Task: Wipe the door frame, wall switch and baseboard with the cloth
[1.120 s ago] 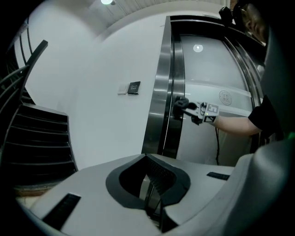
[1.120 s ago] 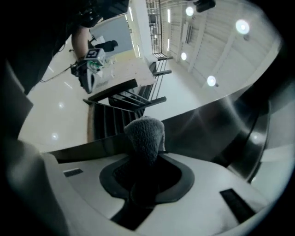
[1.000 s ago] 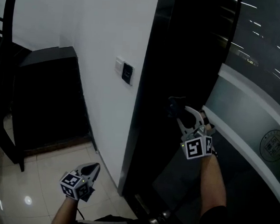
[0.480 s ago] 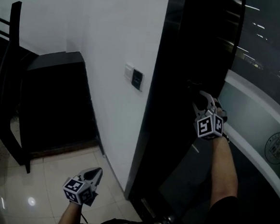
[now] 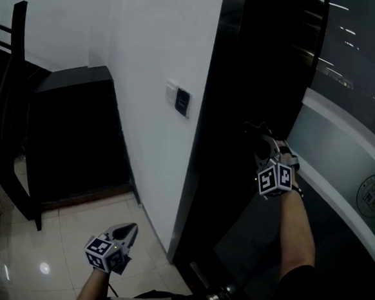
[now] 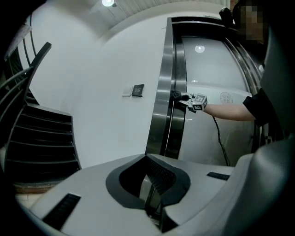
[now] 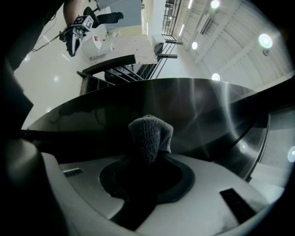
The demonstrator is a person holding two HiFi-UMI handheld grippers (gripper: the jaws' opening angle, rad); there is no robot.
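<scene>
The right hand-held gripper (image 5: pixel 258 140) is clenched on the cloth (image 7: pixel 150 135). A grey, nubbly fold of the cloth stands up from between the jaws and past their tips. It is pressed against the dark, glossy metal door frame (image 5: pixel 210 122), on the frame's inner face next to the glass door (image 5: pixel 342 158). The contact point sits slightly lower than the wall switch (image 5: pixel 183 101), which is mounted on the white wall (image 5: pixel 150 52) just beside the frame's outer edge and well apart from the cloth.

The left hand-held gripper (image 5: pixel 127 232) hangs low over the tiled floor (image 5: pixel 58 233), near the foot of the wall. Its jaws are closed together with nothing between them. It points toward the wall and frame and touches neither.
</scene>
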